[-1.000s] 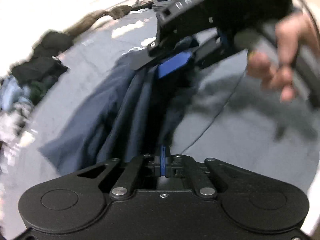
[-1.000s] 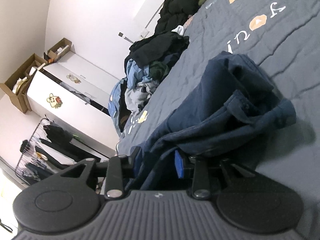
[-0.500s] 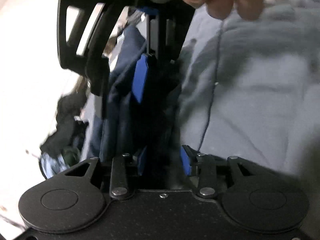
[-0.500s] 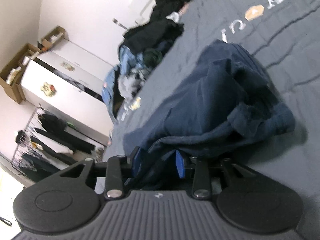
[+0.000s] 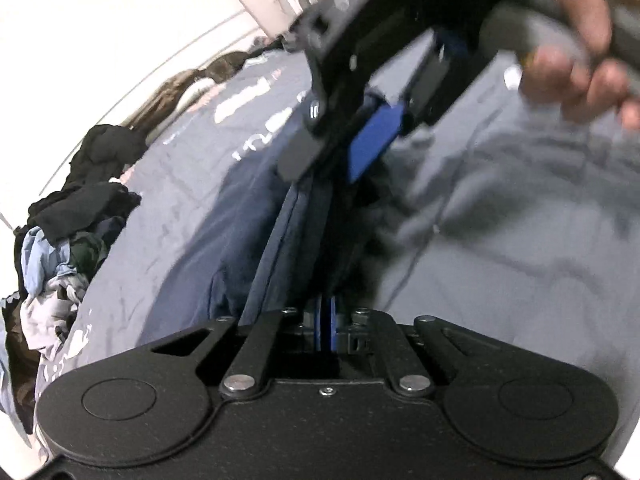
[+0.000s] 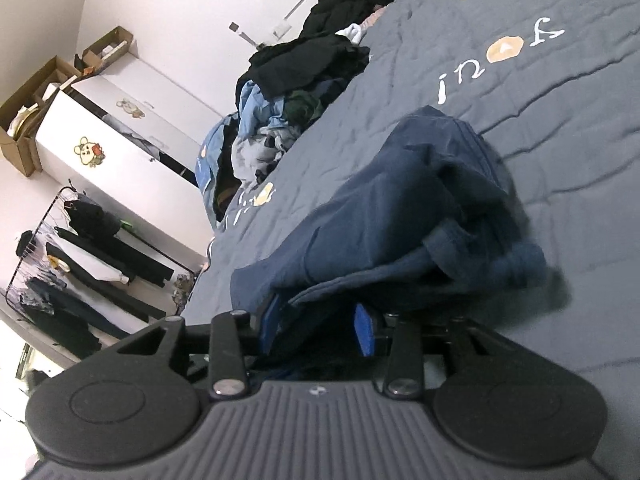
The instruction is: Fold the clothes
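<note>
The crumpled navy blue cotton garment [image 6: 404, 216] lies on the grey quilted bedspread [image 6: 560, 128], one edge lifted. Left gripper [image 5: 326, 322]: blue-padded fingers pressed together, pinching a fold of the garment. Right gripper [image 6: 316, 322]: fingers part-spread, cloth bunched between them. An unsorted heap of mixed clothes [image 6: 288, 92] sits well apart.
</note>
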`<action>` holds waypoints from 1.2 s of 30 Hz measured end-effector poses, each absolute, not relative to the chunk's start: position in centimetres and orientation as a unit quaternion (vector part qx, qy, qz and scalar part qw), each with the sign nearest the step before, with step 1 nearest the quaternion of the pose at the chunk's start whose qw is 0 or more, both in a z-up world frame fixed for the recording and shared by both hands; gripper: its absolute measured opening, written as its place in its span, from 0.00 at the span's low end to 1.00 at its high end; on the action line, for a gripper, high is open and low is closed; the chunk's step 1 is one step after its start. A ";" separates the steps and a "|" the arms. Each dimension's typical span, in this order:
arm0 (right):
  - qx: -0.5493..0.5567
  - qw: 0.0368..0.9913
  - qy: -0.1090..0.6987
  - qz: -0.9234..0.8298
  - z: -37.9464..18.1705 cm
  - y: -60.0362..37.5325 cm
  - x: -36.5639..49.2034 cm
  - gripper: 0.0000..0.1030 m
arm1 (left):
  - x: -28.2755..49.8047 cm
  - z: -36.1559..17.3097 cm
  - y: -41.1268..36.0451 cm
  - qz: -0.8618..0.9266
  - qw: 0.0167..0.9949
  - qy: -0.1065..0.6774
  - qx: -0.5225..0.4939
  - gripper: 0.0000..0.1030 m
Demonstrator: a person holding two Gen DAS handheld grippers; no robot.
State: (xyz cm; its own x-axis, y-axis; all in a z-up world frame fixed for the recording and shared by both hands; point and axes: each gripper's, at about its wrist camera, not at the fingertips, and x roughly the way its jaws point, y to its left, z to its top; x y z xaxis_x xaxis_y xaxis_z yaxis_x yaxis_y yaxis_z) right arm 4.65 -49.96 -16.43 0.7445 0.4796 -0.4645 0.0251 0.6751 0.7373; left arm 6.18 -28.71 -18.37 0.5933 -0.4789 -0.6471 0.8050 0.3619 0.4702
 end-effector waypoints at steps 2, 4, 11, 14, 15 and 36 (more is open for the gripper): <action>0.379 0.851 0.345 0.115 -16.8 -50.5 4.0 0.41 | 6.6 -19.2 -29.3 -0.399 0.795 0.208 0.407 0.05; 0.378 0.848 0.358 0.098 -17.1 -51.0 3.3 0.44 | 5.8 -20.3 -30.0 -0.390 0.782 0.176 0.452 0.08; 0.440 0.837 0.319 0.063 -17.9 -53.4 1.7 0.48 | 3.3 -24.1 -32.3 -0.356 0.730 0.076 0.578 0.16; 0.470 0.826 0.301 0.078 -17.9 -53.6 2.3 0.57 | 3.9 -24.3 -32.9 -0.351 0.738 0.078 0.571 0.16; 0.474 0.822 0.305 0.079 -18.1 -53.5 2.7 0.58 | 4.0 -24.3 -32.8 -0.352 0.741 0.080 0.567 0.14; 0.419 0.873 0.237 0.080 -15.5 -50.6 4.8 0.12 | 3.6 -25.2 -33.0 -0.349 0.735 0.091 0.574 0.06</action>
State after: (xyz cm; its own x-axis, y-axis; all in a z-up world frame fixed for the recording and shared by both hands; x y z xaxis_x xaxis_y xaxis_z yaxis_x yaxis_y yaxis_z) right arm 4.84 -50.59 -15.48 0.8746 0.3381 -0.3474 0.0591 0.6369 0.7687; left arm 3.57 -32.96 -25.24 0.7405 -0.4083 -0.5338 0.6169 0.0980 0.7809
